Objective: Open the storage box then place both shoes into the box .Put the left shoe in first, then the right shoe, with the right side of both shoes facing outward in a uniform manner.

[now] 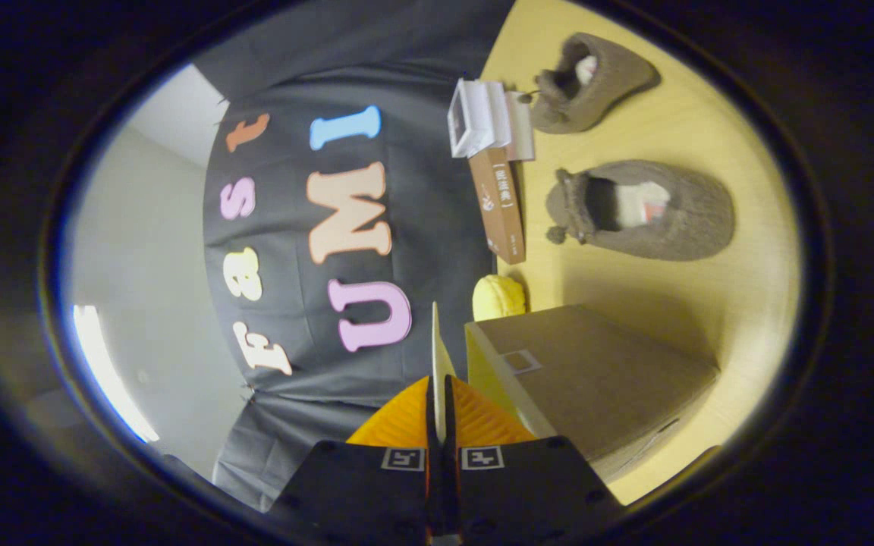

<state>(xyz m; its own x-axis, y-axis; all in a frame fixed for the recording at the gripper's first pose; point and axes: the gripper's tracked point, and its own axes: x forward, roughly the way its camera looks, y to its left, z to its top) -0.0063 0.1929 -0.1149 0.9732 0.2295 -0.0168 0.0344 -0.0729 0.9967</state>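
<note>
The tool (438, 413) is closed on the thin edge of the box lid (437, 341): both fingers pinch the flap, which sticks out past the tips toward twelve o'clock. The camera is rolled on its side, likely because the lid is being swung open on its hinge. Just off the fingers at two o'clock lies the storage box (596, 371), its brown body on the counter (748, 318); the opening under the lid is a narrow sliver, so the inside cannot be made out. Beyond the box at one o'clock sits a yellow round object (499, 297), too partly hidden to identify. Farther out lie a brown book (499, 205) and a white holder (482, 117). The two shoes lie apart on the counter, the nearer shoe (649, 212) and the farther shoe (592, 80), both waiting; which is left or right is hard to tell.
</note>
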